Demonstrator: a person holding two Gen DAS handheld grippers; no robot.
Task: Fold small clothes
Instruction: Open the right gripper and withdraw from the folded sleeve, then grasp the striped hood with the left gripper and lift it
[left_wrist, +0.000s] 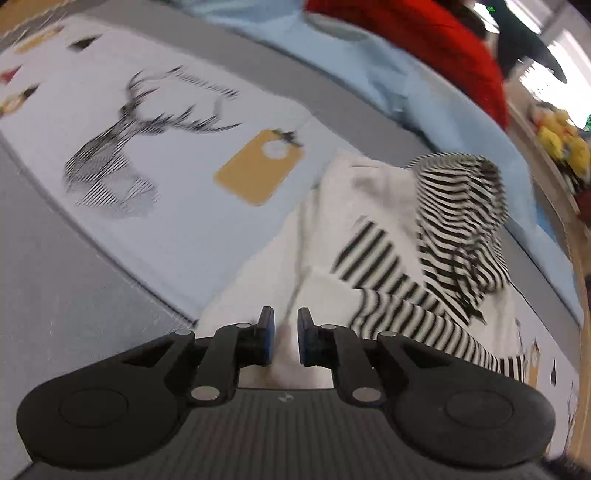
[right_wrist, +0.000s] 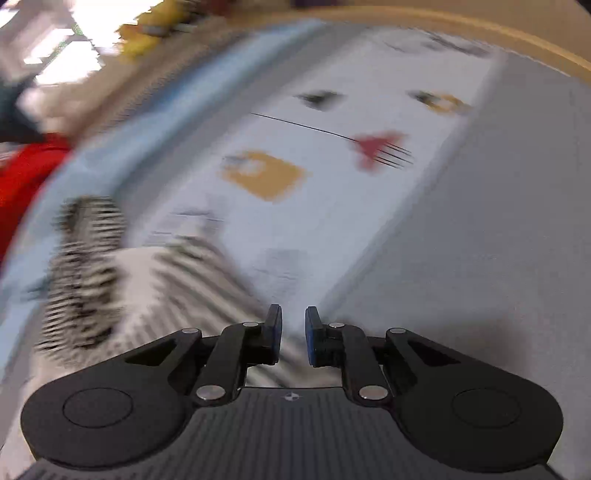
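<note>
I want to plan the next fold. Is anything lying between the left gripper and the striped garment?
Nothing visible does. The left gripper sits right at the white edge of the striped garment, with fabric showing between its narrowly parted fingers. The printed mat beside it looks bare there.

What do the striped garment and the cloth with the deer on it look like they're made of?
Striped garment: soft knit, probably cotton jersey; it slumps in loose folds, matte. Deer-print cloth: thin matte woven fabric, likely cotton or linen; it lies flat with a straight edge.
</note>
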